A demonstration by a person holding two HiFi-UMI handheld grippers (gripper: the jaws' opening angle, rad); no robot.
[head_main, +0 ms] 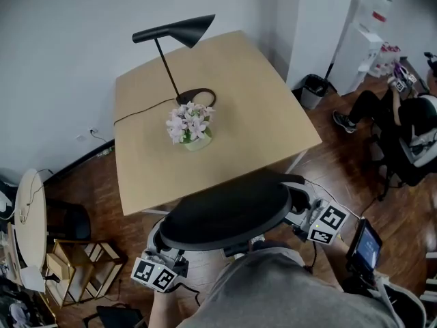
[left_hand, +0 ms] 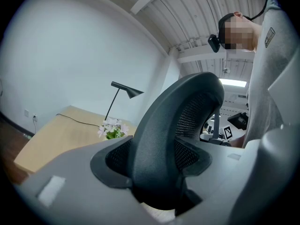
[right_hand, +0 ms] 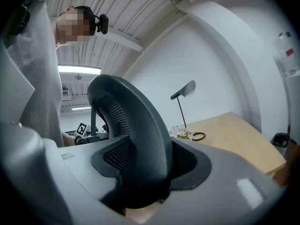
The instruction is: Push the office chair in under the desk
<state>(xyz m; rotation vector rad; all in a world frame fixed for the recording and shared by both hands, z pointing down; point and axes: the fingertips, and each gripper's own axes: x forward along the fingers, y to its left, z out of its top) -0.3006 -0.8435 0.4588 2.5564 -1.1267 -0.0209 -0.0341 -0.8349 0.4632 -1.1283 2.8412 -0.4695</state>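
Left gripper (head_main: 162,255) and right gripper (head_main: 300,214) each clamp one side of the office chair (head_main: 225,214) backrest. Their jaws are set wide, with the pads pressed on its dark rim. The chair stands at the near edge of the desk (head_main: 266,108). Farther back on the desk are a pot of flowers (head_main: 191,125) and a black lamp (head_main: 176,31). A seated person (head_main: 410,128) is at far right.

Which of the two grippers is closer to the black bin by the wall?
Right. The right gripper clamps the chair back at the edge on the same side as the bin. The left gripper clamps the opposite edge, farther away.
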